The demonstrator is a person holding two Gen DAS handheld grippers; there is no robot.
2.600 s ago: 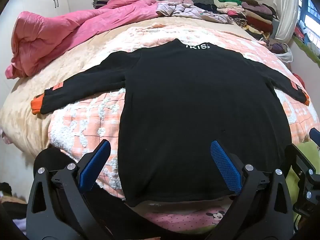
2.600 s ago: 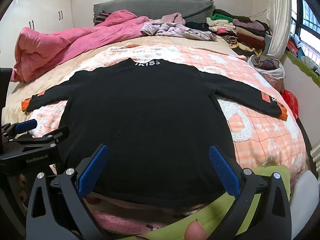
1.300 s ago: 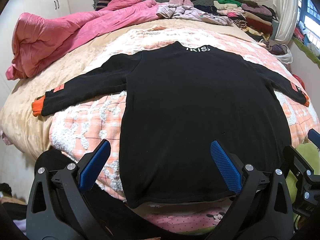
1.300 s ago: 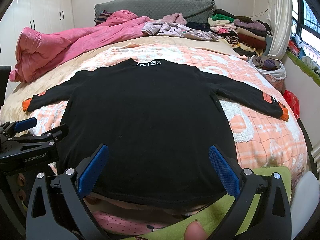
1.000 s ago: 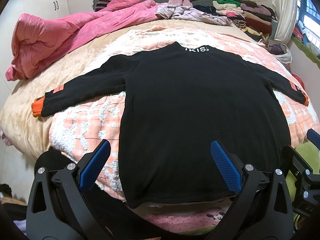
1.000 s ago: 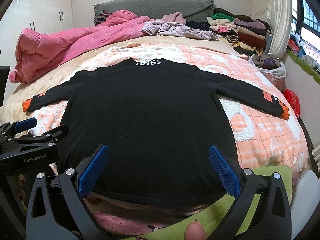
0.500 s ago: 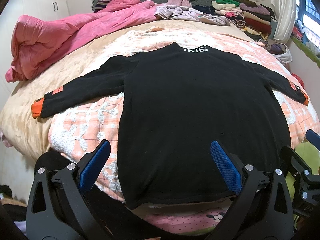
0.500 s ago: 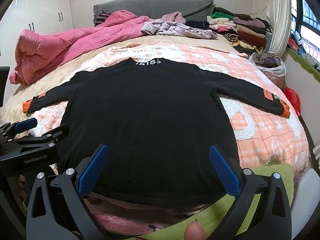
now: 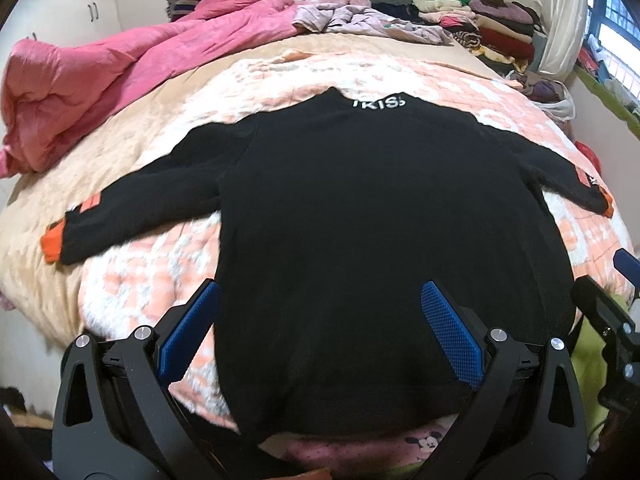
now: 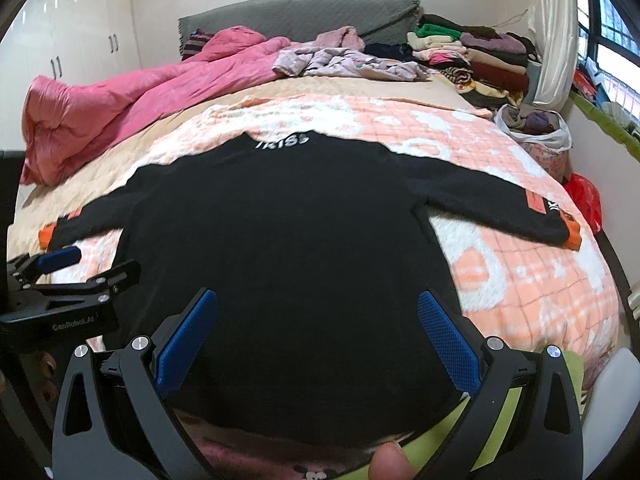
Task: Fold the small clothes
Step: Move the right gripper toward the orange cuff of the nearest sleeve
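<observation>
The left tongs [image 9: 316, 328] stand spread wide apart, clamped on nothing, their two blue-padded fingers [image 9: 450, 334] poised over the near hem of a black sweater [image 9: 372, 216]. The right tongs [image 10: 316, 332] are likewise wide apart and empty, over the same hem further to the right. In the right wrist view the body of the left tool shows at the left edge, with the white lettering "GenRobot.AI" [image 10: 74, 323] on its black casing. A fingertip [image 10: 390, 464] pokes in at the bottom edge of that view.

The one sweater lies flat on the bed, spread on a peach-and-white quilt [image 10: 520, 280], collar away from the tongs, both sleeves stretched out to the sides. White letters at the collar [image 10: 283, 141] read roughly "IRISS"; the first stroke is unclear. Each of the two cuffs ends in orange [image 9: 52, 242], and each sleeve carries an orange patch; the right one [image 10: 536, 201] has white marks beside it too small to read.

Farther off, one pink duvet [image 10: 132, 96] is bunched along the left of the bed, a loose heap of lilac clothes [image 10: 344, 62] lies by the grey headboard [image 10: 296, 12], and a stack of folded garments [image 10: 476, 56] sits in the far right corner. A white bag of clothes [image 10: 536, 128] stands beside the bed.
</observation>
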